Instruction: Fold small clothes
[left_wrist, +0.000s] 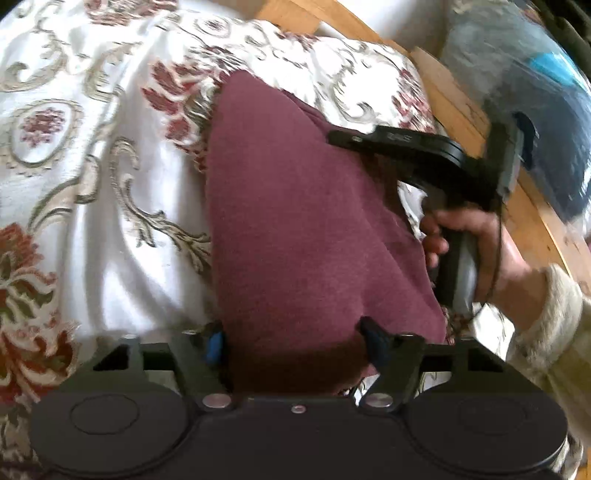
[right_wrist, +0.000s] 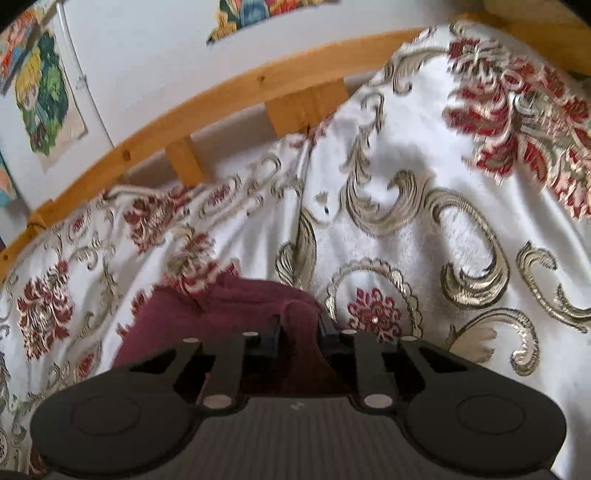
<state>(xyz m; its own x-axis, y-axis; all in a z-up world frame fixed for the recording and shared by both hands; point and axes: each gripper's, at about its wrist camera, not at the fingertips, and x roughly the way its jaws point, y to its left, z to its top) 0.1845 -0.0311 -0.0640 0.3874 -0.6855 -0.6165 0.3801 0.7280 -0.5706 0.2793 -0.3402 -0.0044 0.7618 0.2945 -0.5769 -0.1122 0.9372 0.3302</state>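
The maroon garment (left_wrist: 306, 221) lies on the bedspread (left_wrist: 92, 147) between both tongs. The right tongs (right_wrist: 298, 332) pinch a fold of it; the left tongs (left_wrist: 291, 343) straddle its near edge, half-wide. Both should grip firmly before lifting evenly.

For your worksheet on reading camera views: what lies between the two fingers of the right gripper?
A bunched fold of the maroon garment sits between the fingers of the right gripper, pinched there. The right wrist view shows it.
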